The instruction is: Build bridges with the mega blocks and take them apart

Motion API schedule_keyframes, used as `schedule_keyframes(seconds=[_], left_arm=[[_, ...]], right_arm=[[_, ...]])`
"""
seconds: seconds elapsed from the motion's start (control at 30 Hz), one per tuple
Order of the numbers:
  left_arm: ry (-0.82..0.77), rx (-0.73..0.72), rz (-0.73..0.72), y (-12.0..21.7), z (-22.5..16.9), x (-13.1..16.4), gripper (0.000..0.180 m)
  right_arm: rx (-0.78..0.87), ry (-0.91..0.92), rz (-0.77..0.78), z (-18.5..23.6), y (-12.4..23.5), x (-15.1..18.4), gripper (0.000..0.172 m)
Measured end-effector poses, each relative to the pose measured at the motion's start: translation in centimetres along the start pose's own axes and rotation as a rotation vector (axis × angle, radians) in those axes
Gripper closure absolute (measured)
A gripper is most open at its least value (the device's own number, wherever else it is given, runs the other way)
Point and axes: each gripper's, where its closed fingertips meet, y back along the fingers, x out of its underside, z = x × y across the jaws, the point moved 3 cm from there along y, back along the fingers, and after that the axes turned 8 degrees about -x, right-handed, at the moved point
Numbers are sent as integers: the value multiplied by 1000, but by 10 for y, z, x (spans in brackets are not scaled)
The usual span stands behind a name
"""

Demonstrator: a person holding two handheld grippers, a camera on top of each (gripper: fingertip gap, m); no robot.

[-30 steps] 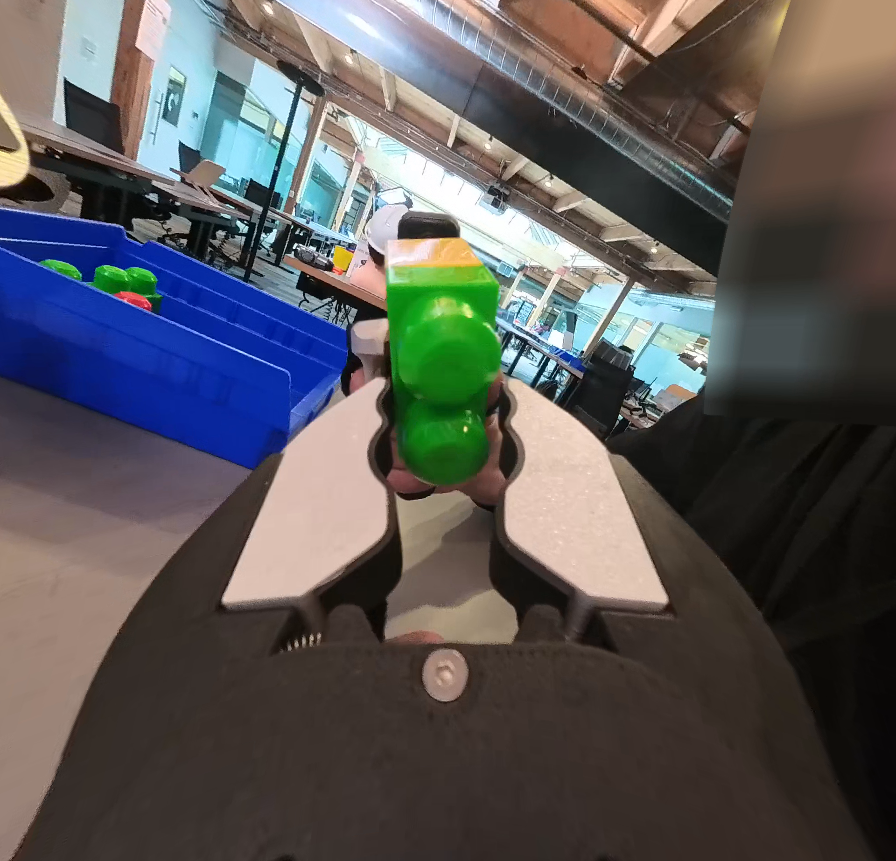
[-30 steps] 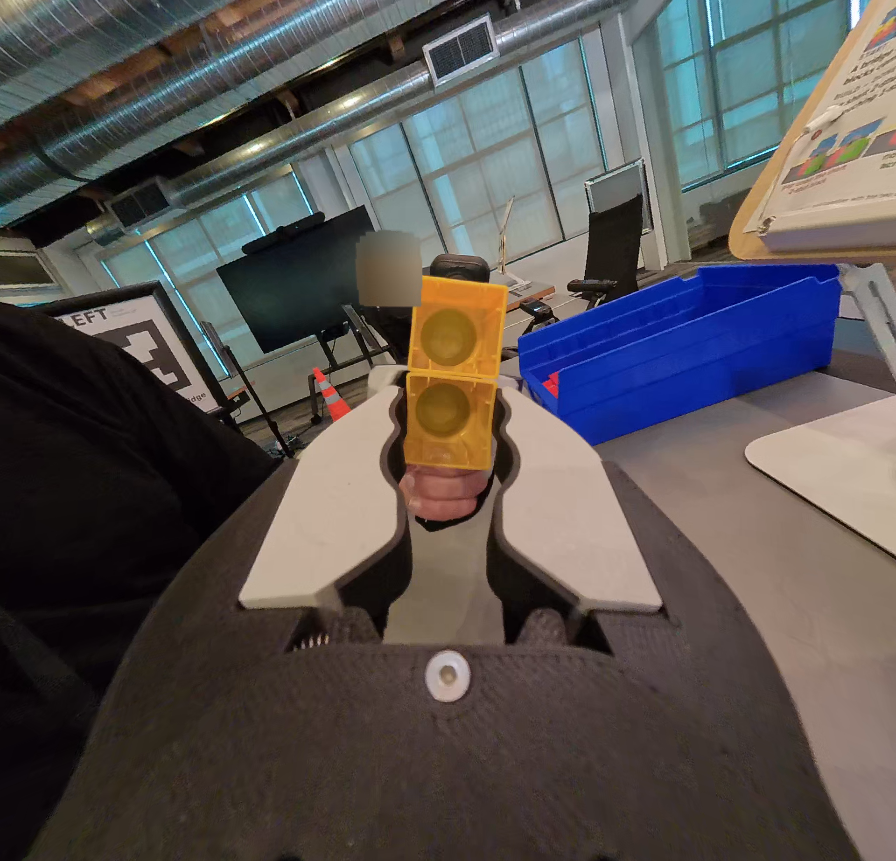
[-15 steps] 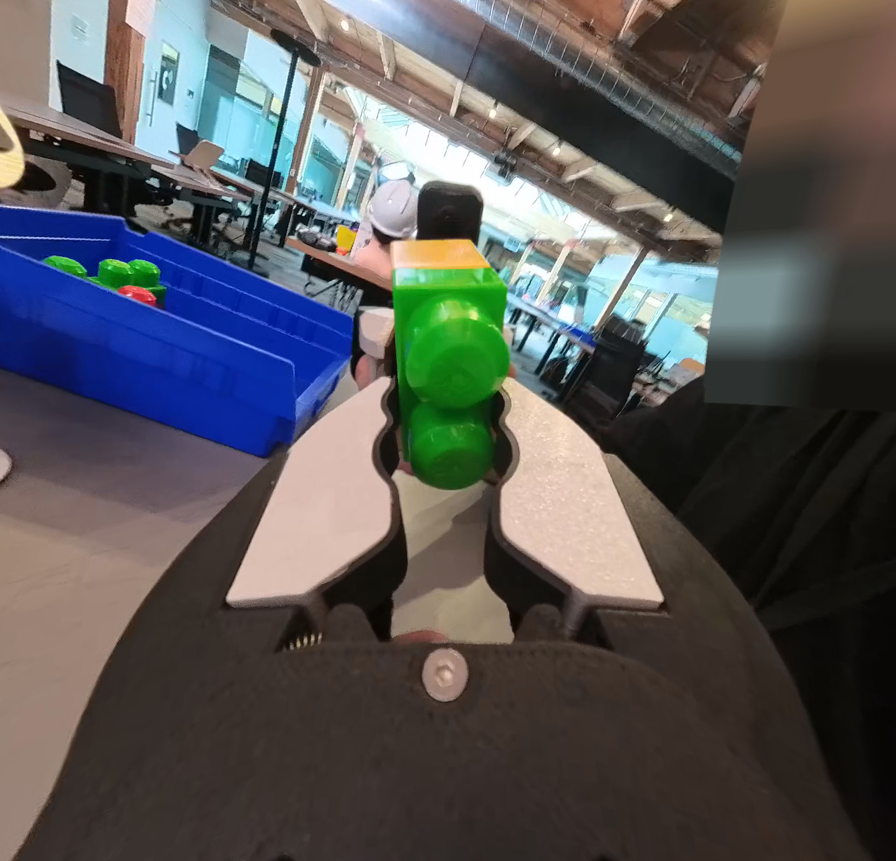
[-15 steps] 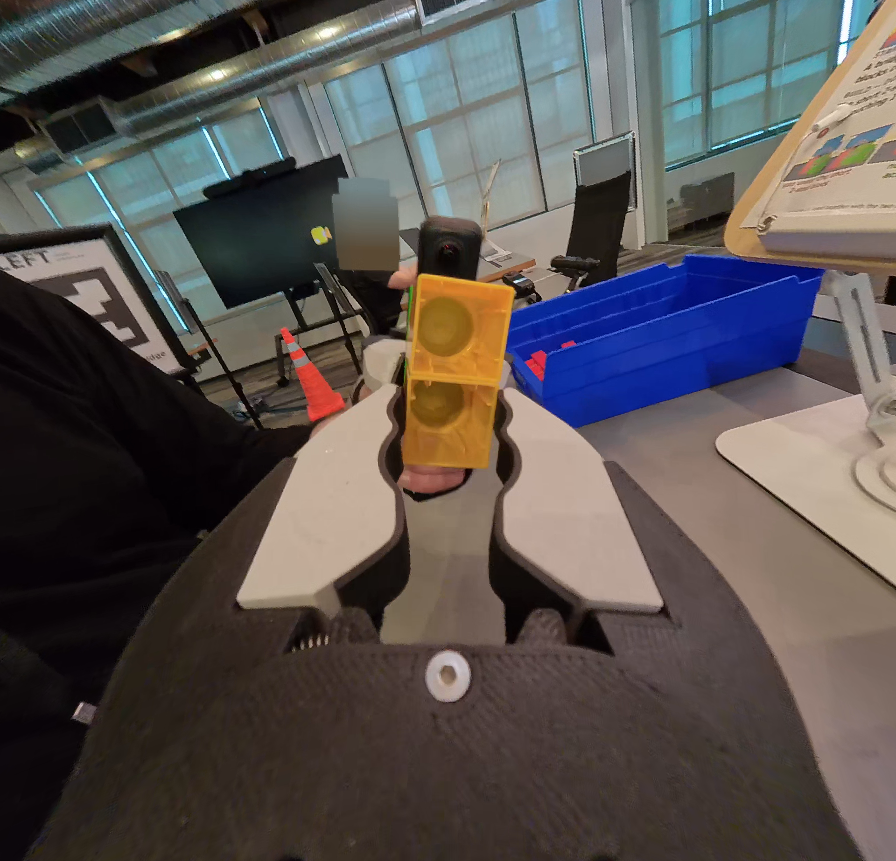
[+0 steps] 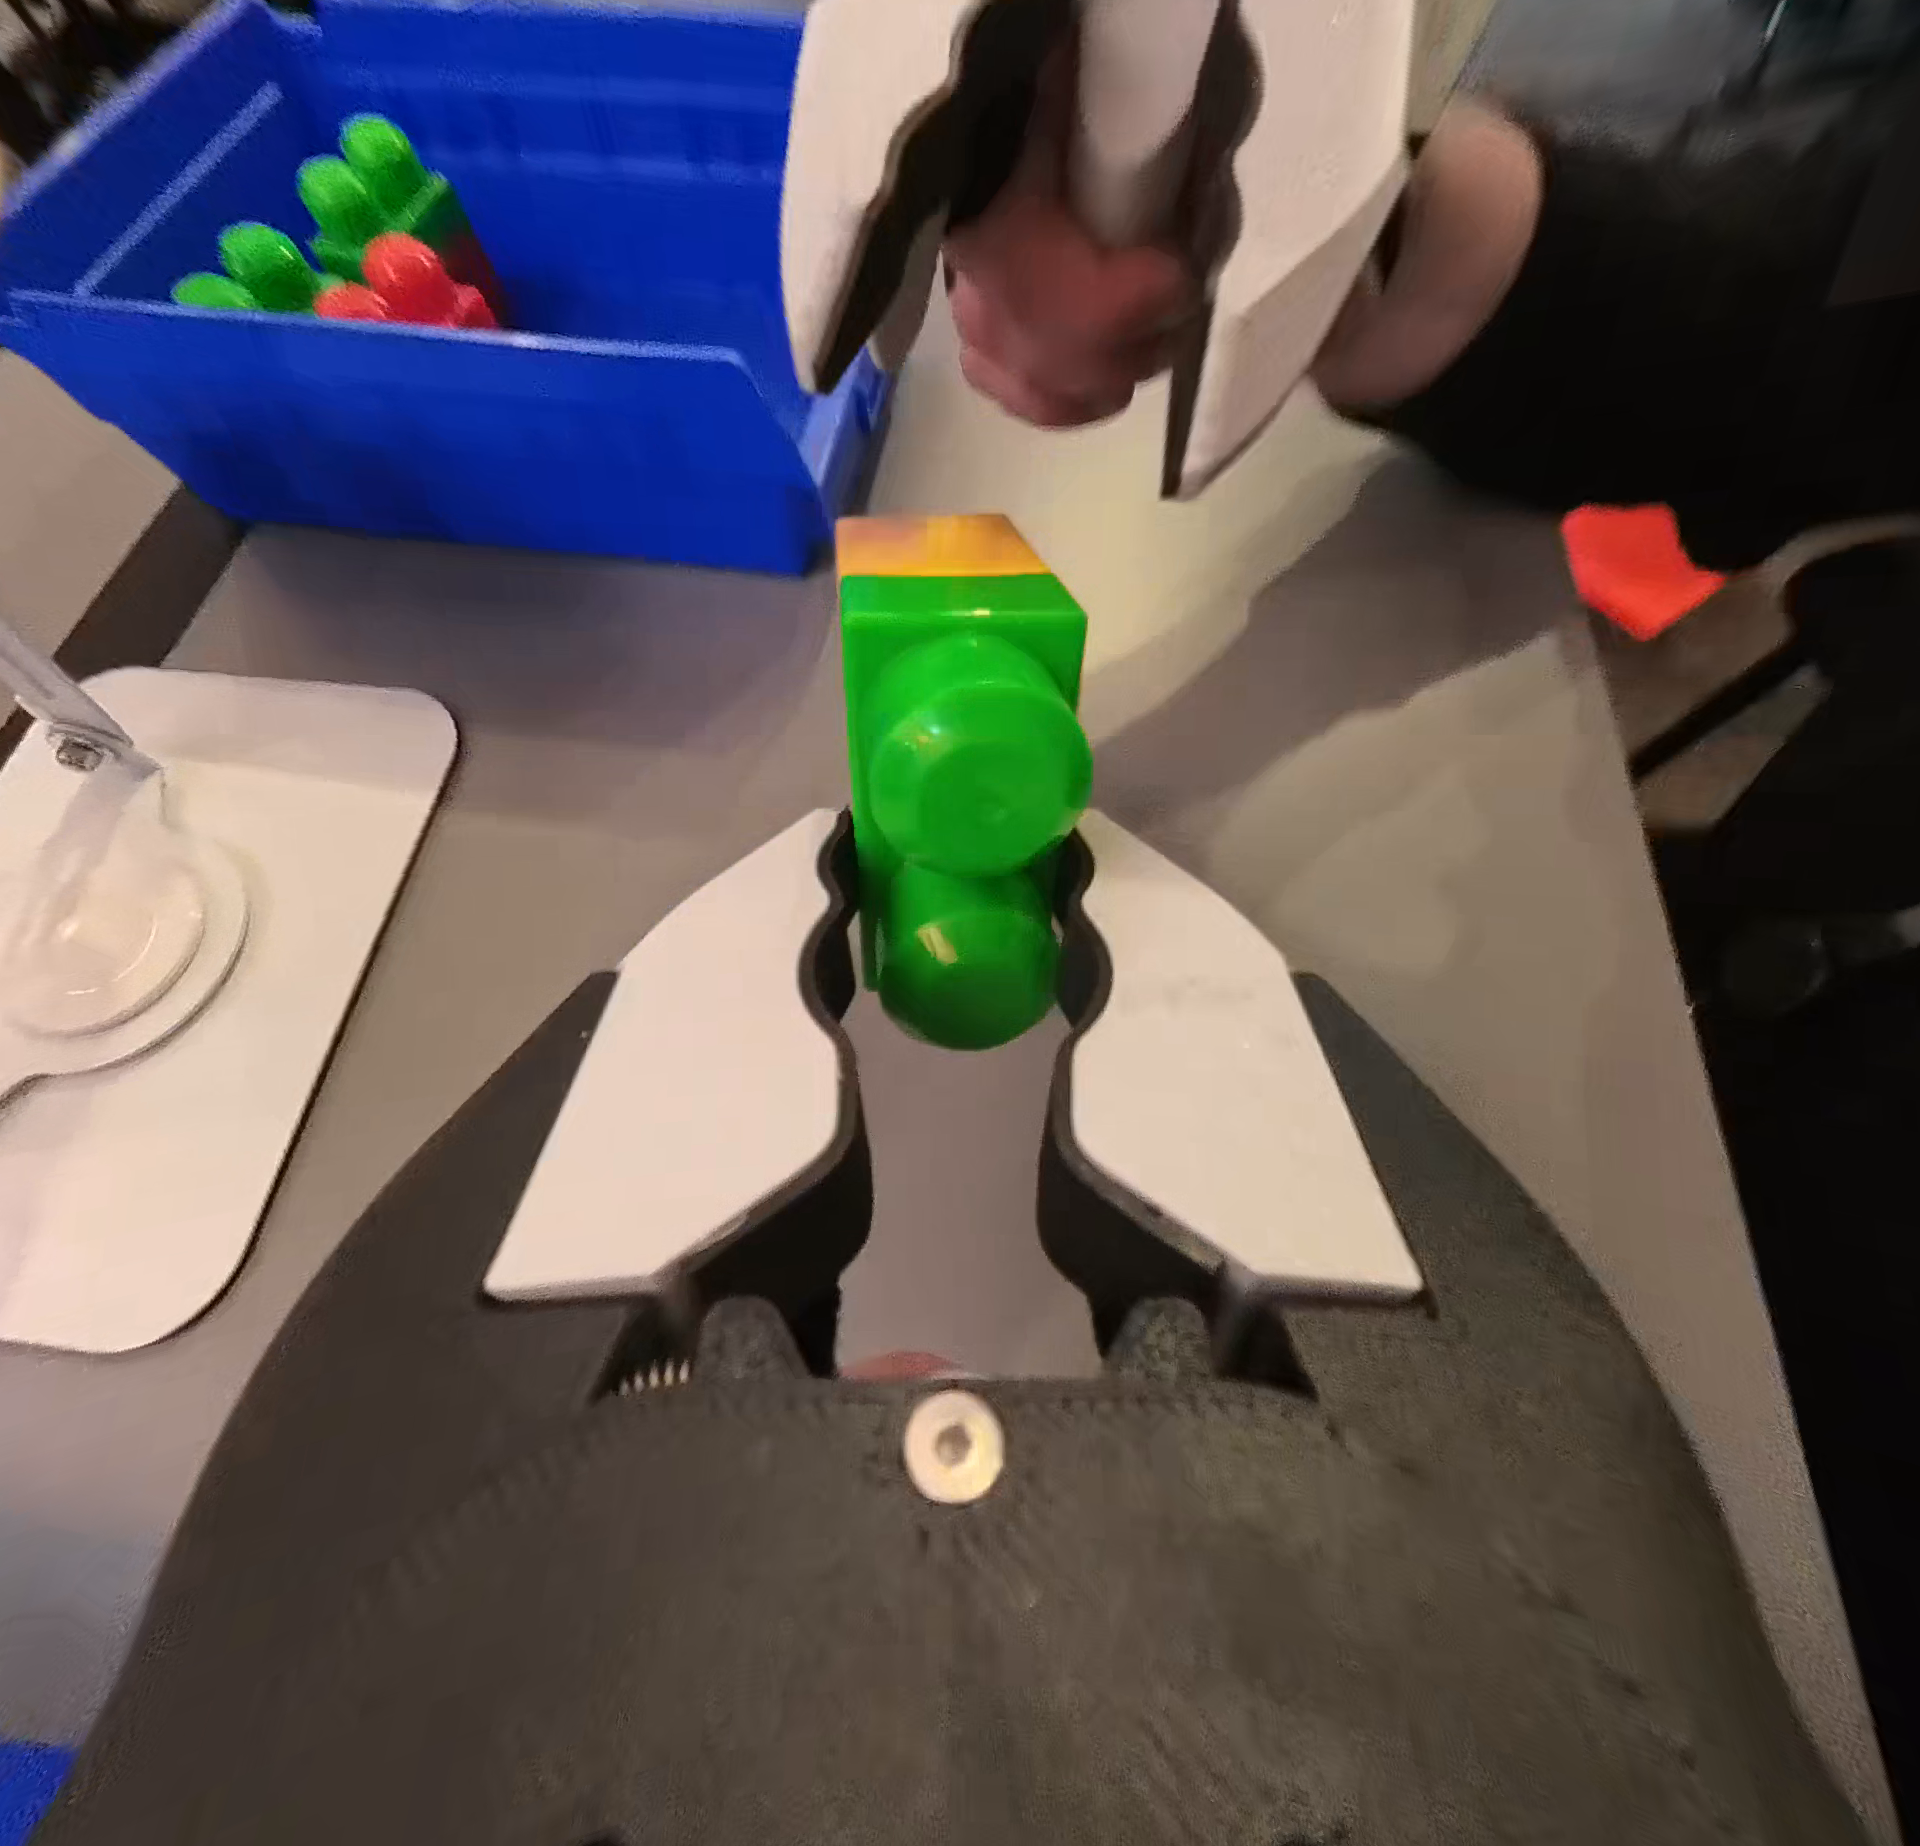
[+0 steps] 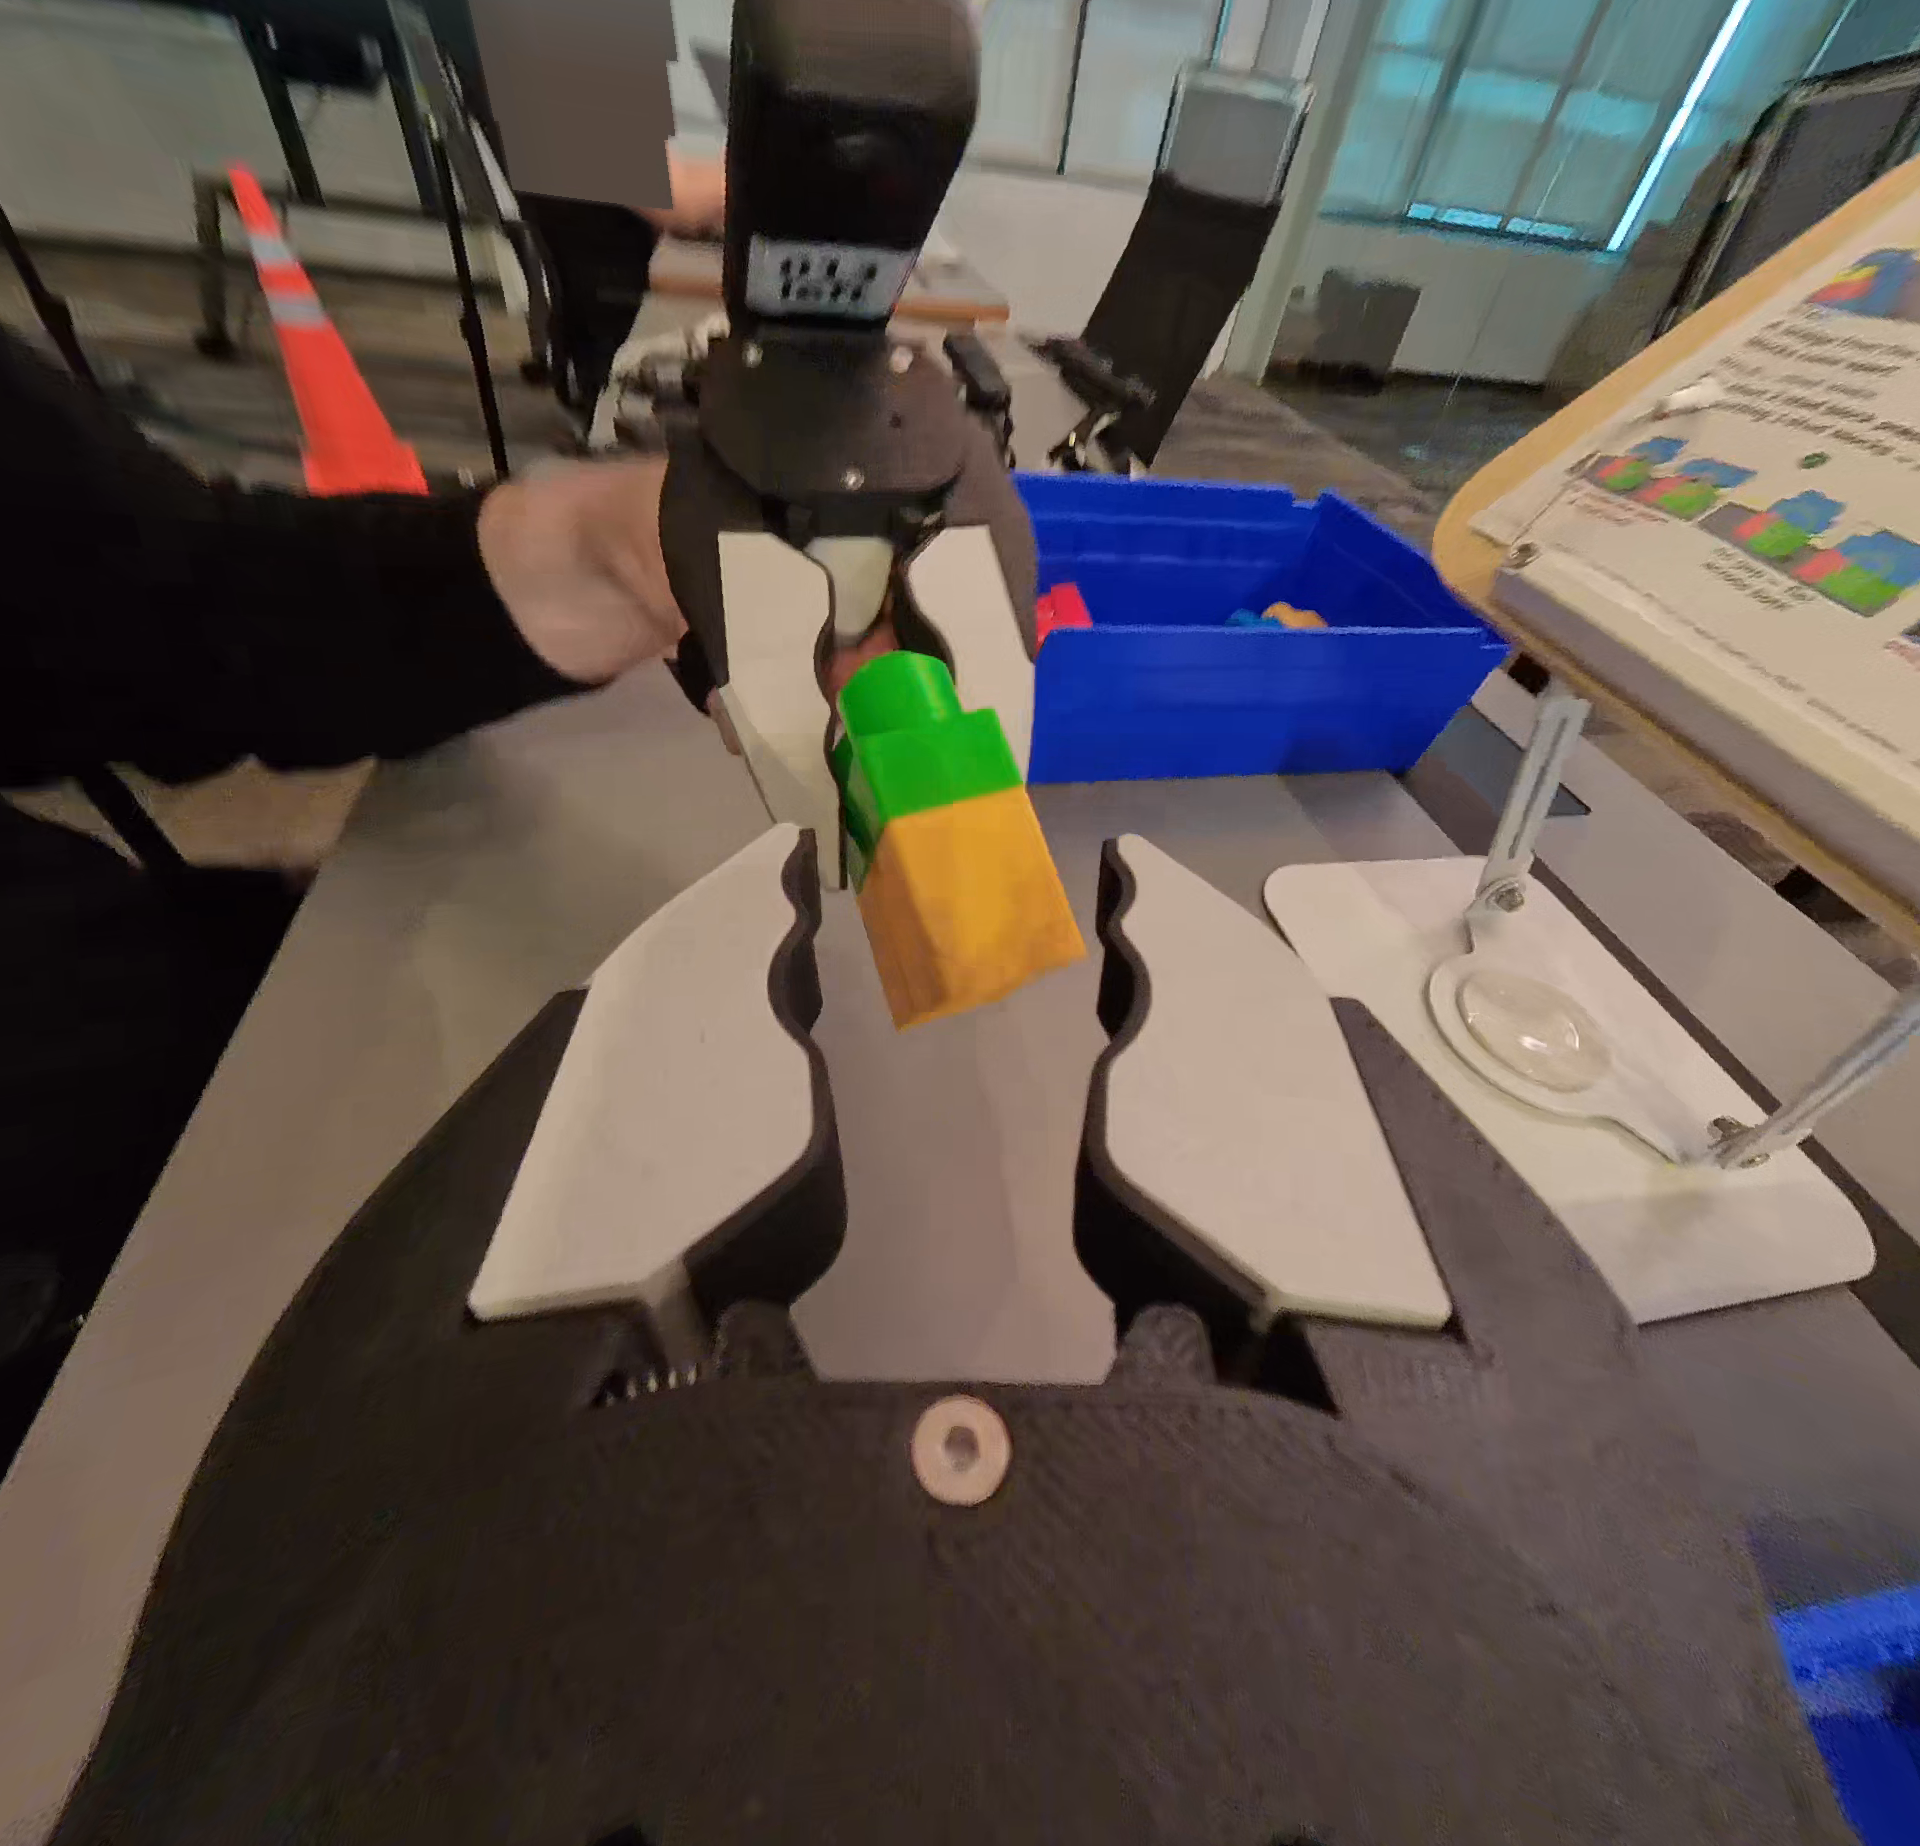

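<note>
The left gripper (image 5: 954,923) has its jaws clamped on a green plastic block (image 5: 961,757) with 2 round studs, joined to a yellow plastic block (image 6: 966,923), above the grey table (image 5: 623,653). The right gripper (image 6: 956,913) has its jaws spread apart, touching neither block.

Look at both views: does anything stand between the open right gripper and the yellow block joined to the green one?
Nothing visible does. The right gripper is open with the yellow block between its fingers, clear of both. The left gripper grips the green block.
</note>
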Motion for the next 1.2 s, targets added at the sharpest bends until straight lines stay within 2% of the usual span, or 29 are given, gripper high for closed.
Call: schedule_keyframes(seconds=[0.17,0.27,0.37,0.47,0.57,0.7,0.8,0.87,1.0,1.2], left_arm=[[-171,38,197,-13,-15,2,145],[-236,49,250,-16,-21,-1,145],[-281,85,296,-20,-29,-2,145],[-310,75,335,-22,-28,3,145],[-278,86,288,-21,-28,-1,145],[-209,49,118,-12,-21,-20,145],[-130,9,16,-2,-9,-22,146],[-68,20,-36,1,-4,-14,154],[40,20,-122,1,9,8,180],[122,3,-130,-1,23,33,180]], right_arm=[[0,62,208,13,-20,19,119],[-30,74,261,19,-24,24,121],[-96,88,302,30,-29,32,135],[-77,115,355,31,-31,38,135],[-91,91,317,30,-29,34,135],[-86,32,196,23,-18,19,136],[-51,-12,94,11,1,6,136],[8,-43,32,-3,21,-2,136],[169,-89,-31,-35,65,-8,135],[349,-162,-19,-73,109,6,136]])
